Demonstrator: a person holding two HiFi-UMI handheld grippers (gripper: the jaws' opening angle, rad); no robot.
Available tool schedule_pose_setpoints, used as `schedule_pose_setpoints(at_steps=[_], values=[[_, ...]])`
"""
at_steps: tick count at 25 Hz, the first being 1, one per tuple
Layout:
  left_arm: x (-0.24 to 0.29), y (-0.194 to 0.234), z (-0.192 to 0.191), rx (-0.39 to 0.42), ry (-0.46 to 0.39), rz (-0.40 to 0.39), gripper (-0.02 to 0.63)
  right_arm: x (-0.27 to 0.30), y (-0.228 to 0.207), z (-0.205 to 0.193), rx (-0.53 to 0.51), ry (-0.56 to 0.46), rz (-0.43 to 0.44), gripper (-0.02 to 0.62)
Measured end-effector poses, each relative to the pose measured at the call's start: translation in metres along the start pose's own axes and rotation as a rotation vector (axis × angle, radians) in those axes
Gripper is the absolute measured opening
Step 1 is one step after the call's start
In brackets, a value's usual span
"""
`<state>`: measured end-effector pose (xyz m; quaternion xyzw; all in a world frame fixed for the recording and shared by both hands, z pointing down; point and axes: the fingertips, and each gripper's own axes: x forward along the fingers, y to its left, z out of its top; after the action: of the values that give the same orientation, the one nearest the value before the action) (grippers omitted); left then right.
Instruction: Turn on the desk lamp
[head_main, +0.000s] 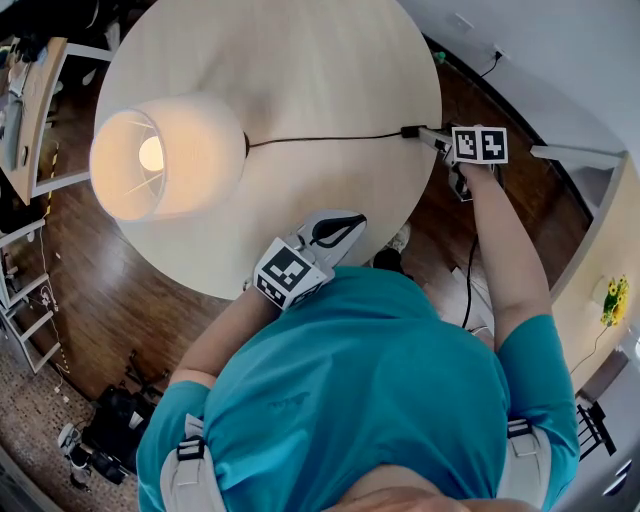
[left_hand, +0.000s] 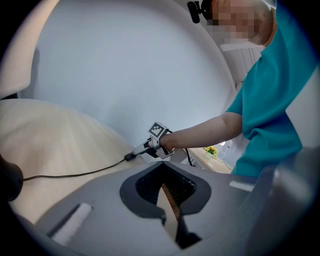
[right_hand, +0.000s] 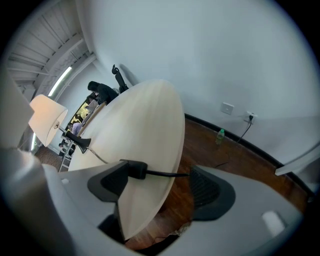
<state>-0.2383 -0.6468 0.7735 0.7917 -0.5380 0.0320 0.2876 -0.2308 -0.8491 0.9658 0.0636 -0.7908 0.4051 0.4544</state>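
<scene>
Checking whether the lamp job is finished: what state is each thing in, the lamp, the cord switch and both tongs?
desk lamp: on, shade glowing.
right tongs: open, gripping nothing.
left tongs: shut, empty.
cord switch: at the table edge, between the right tongs, not pressed.

Bright, even room light; the lamp (head_main: 190, 155) glows warm, its middle blown out white. Heavy fisheye bend and dark corners in both gripper views.
</scene>
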Motion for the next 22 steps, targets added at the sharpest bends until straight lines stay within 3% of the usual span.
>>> schedule_pose_setpoints(at_steps=[6, 12, 17, 19, 22], values=[[-0.003, -0.003, -0.007, -0.001, -0.006, 0.006, 0.018, 0.004, -0.006, -0.012, 0.04, 0.01, 0.003, 0.408], [-0.007, -0.01, 0.013, -0.006, -0.035, 0.007, 0.018, -0.018, 0.004, 0.003, -0.094, -0.029, -0.046, 0.402], [-0.043, -0.002, 0.023, -0.012, -0.084, -0.002, 0.018, -0.067, 0.056, 0.01, -0.145, -0.212, -0.011, 0.397], [-0.06, 0.0, 0.025, -0.05, -0.083, -0.019, 0.018, -0.098, 0.088, 0.008, -0.18, -0.328, 0.021, 0.364], [-0.076, 0.001, 0.022, -0.026, -0.118, -0.068, 0.018, -0.143, 0.132, 0.0, -0.202, -0.498, 0.072, 0.278]])
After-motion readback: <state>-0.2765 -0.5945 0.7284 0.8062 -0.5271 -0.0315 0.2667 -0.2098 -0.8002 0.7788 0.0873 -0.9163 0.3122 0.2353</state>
